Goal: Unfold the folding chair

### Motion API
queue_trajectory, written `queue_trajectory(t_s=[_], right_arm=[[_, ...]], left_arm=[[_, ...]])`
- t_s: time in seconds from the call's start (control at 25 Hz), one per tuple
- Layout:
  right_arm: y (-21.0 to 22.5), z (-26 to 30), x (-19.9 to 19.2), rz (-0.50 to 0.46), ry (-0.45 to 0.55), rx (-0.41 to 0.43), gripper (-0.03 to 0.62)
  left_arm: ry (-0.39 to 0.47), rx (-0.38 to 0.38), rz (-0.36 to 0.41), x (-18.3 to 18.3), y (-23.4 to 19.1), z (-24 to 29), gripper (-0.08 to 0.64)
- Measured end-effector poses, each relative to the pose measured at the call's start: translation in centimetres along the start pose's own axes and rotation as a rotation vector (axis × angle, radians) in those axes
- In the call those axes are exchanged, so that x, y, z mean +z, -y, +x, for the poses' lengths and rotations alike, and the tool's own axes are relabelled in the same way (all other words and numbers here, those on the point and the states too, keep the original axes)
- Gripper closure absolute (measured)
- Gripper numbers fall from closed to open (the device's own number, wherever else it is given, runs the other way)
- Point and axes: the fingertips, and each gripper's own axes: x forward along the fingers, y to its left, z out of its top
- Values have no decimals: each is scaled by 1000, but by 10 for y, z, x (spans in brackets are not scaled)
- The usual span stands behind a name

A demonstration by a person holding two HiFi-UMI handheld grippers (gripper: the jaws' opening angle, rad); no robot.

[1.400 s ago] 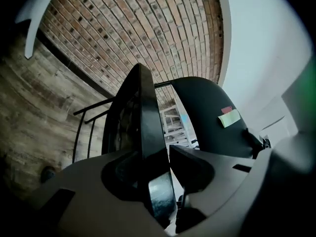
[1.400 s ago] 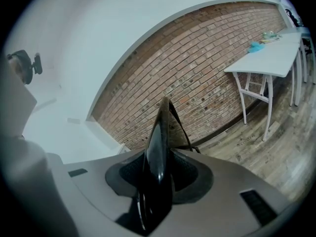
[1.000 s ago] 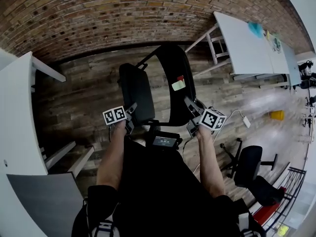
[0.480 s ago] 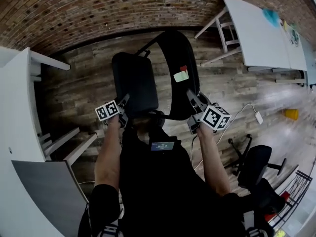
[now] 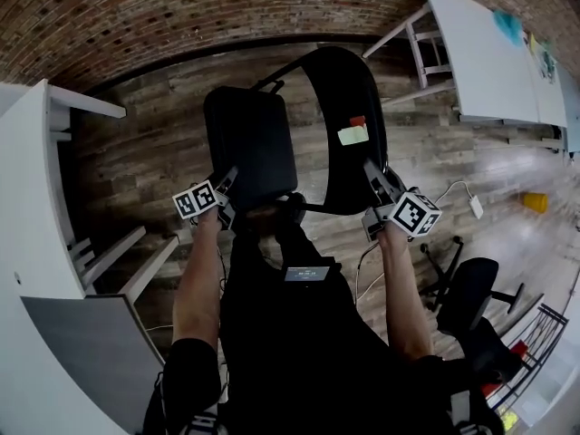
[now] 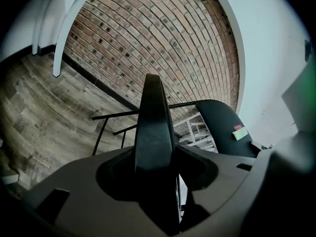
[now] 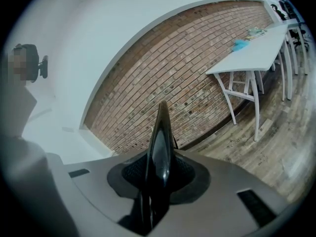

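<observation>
A black folding chair stands on the wood floor in front of me, partly spread. In the head view its padded seat [image 5: 245, 139] is on the left and its curved backrest [image 5: 349, 120], with a red and pale sticker [image 5: 353, 134], on the right. My left gripper [image 5: 227, 190] is shut on the seat's near edge, which shows edge-on as a seat edge [image 6: 154, 122] between the left gripper's [image 6: 155, 152] jaws. My right gripper [image 5: 374, 182] is shut on the backrest's rim, seen as a thin backrest edge [image 7: 161, 137] between the right gripper's [image 7: 159, 169] jaws.
A white table [image 5: 32, 243] stands at the left and another white table [image 5: 489, 53] at the right, with a brick wall [image 5: 181, 7] behind. A black office chair [image 5: 462, 302], a white cable adapter [image 5: 477, 211] and a yellow object [image 5: 535, 204] are at the lower right.
The gap between seat and backrest has widened. My right gripper has gone rightward with the backrest, and my left gripper has sunk slightly with the seat.
</observation>
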Motion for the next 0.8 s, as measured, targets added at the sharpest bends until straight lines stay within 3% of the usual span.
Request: queue_trajectory(t_s=[0.8], right_arm=[[-17, 28, -34, 27, 3, 6, 499]], left_arm=[[-27, 66, 8, 9, -108, -24, 307]])
